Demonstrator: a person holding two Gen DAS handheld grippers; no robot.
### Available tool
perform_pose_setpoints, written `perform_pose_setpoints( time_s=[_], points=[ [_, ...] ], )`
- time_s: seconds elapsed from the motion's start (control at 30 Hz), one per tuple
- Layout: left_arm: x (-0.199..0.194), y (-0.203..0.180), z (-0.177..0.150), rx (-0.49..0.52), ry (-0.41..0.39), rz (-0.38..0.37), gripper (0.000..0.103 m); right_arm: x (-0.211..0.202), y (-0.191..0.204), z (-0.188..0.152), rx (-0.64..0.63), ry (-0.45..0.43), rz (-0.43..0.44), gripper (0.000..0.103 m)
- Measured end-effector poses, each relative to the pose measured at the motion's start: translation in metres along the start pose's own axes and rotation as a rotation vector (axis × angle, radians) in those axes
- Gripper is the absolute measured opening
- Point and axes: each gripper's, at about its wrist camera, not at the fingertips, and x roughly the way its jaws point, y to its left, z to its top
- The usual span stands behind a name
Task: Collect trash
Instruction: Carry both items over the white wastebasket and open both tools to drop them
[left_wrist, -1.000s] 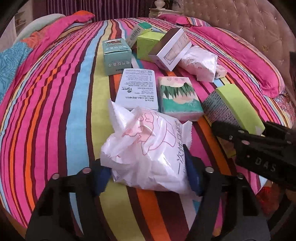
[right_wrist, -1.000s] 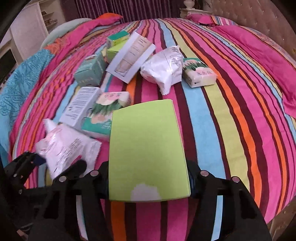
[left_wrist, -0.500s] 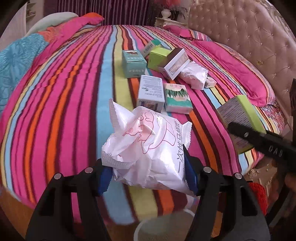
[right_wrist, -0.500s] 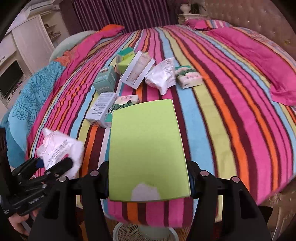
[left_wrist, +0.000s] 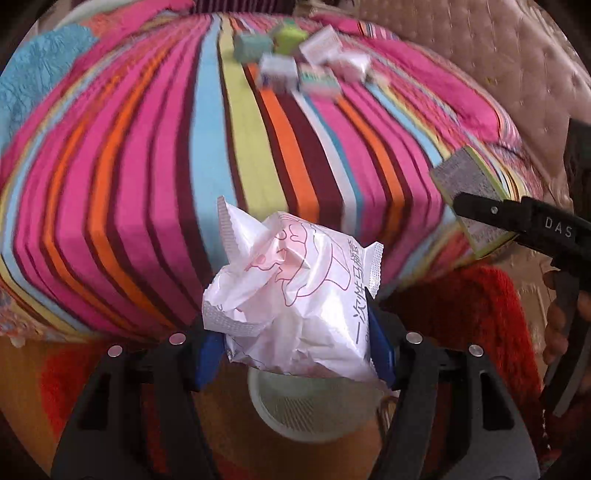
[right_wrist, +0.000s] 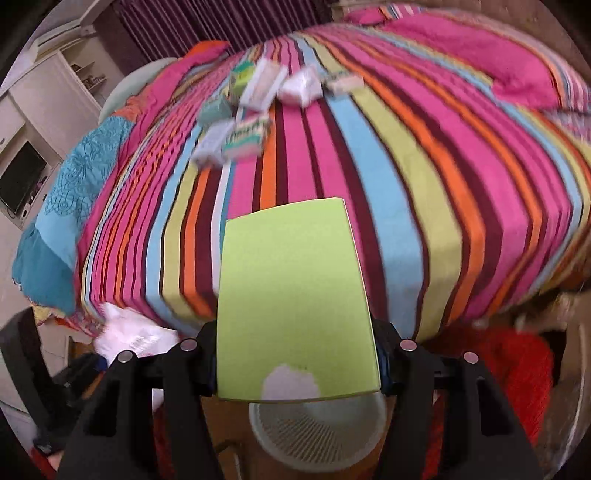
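My left gripper (left_wrist: 295, 354) is shut on a crumpled white plastic packet (left_wrist: 295, 295) with pink print, held off the foot of the bed above a pale mesh waste bin (left_wrist: 314, 410). My right gripper (right_wrist: 295, 365) is shut on a flat lime-green box (right_wrist: 295, 295), held above the same bin (right_wrist: 317, 432). The green box and the right gripper also show at the right of the left wrist view (left_wrist: 476, 206). The white packet shows at the lower left of the right wrist view (right_wrist: 129, 336).
A striped bedspread (left_wrist: 240, 147) covers the bed. Several small boxes and packets (left_wrist: 295, 66) lie far up the bed; they also show in the right wrist view (right_wrist: 258, 103). A red rug (left_wrist: 480, 314) lies on the floor by the bin. A padded headboard (left_wrist: 498, 55) stands at the right.
Both grippers have pulled back from the bed top past its foot edge, carrying their items. The waste bin has come into view beneath both of them.
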Motion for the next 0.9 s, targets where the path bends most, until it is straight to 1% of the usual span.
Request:
perform_pose_setpoints(
  time_s=[0.07,0.13,0.27,0.37,0.5,0.57,0.67,0.77,0.87,0.9],
  points=[
    [0.013,-0.006,-0.009,0.017,0.041,0.001,0.064,0.005,0.0,-0.014,0.026,0.038,0.017,0.057],
    [0.022,-0.009,-0.018,0.032,0.064,0.014,0.064,0.013,-0.003,-0.029,0.049,0.087,0.035,0.057],
    [0.044,-0.012,-0.032,0.019,0.141,-0.007,0.064,0.037,-0.014,-0.054,0.093,0.205,0.029,0.057],
    [0.059,-0.013,-0.039,0.014,0.214,-0.021,0.064,0.054,-0.021,-0.062,0.135,0.282,0.038,0.057],
    [0.085,-0.014,-0.051,-0.011,0.33,-0.059,0.064,0.08,-0.026,-0.068,0.179,0.383,0.058,0.057],
    [0.1,-0.01,-0.057,-0.038,0.393,-0.069,0.064,0.098,-0.03,-0.073,0.215,0.449,0.069,0.057],
    [0.12,-0.007,-0.063,-0.074,0.466,-0.078,0.064,0.119,-0.037,-0.076,0.278,0.524,0.078,0.057],
    [0.14,0.003,-0.071,-0.132,0.539,-0.095,0.064,0.135,-0.043,-0.082,0.335,0.572,0.079,0.057],
    [0.155,0.012,-0.079,-0.186,0.609,-0.096,0.064,0.148,-0.052,-0.089,0.372,0.62,0.063,0.057],
    [0.164,0.009,-0.081,-0.196,0.627,-0.093,0.064,0.153,-0.054,-0.098,0.38,0.631,0.052,0.057]
  ],
)
